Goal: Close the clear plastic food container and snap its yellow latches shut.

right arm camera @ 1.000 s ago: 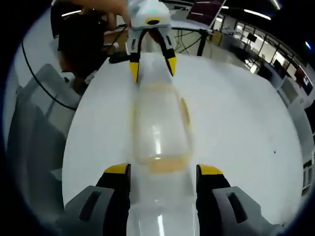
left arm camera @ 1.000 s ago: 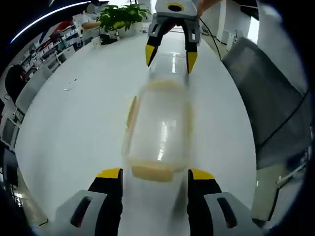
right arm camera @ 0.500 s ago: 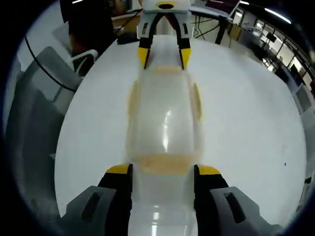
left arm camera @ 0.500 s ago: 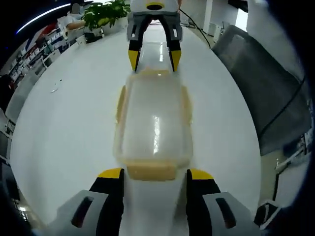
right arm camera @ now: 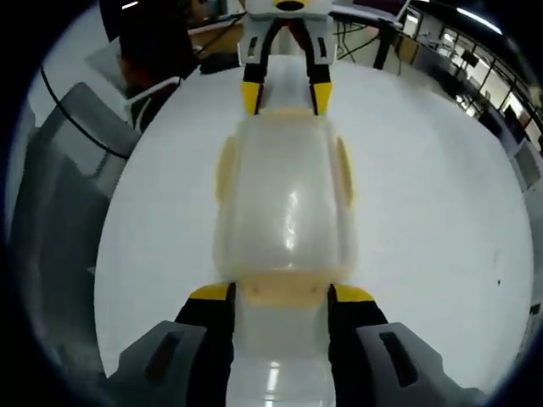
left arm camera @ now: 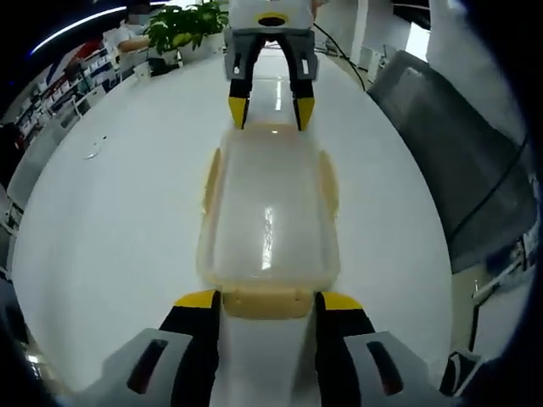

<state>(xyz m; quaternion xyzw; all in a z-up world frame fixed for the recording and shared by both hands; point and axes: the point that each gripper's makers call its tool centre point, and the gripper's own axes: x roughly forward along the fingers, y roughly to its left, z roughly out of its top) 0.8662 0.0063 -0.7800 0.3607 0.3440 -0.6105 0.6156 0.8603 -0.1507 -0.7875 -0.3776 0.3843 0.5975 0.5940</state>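
A clear plastic food container (left arm camera: 267,216) lies lengthwise on a glossy white table (left arm camera: 110,220), its lid down and a yellow latch on each of its four sides. In the left gripper view, the left gripper (left arm camera: 265,301) stands at the near short end with its yellow-tipped black jaws spread to either side of the near yellow latch (left arm camera: 265,303); whether the tips touch the latch cannot be told. At the far short end the right gripper (left arm camera: 271,112) faces back along the container, its two yellow tips parted and resting at the far rim. Yellow side latches (left arm camera: 209,180) run along both long edges and sit flush against the walls.

The right gripper view gives the same scene from the opposite end: the right gripper (right arm camera: 281,295) brackets the near latch (right arm camera: 281,291) with its jaws apart, while the left gripper (right arm camera: 287,96) meets the container (right arm camera: 284,199) at the far end, jaws likewise spread. Neither pair of jaws is clamped on anything.

A potted green plant (left arm camera: 187,27) stands at the far edge of the table in the left gripper view, with a grey chair (left arm camera: 462,161) beside the table. In the right gripper view a grey chair (right arm camera: 64,182) sits next to the table (right arm camera: 424,212), and a person in dark clothing (right arm camera: 157,38) stands beyond it.
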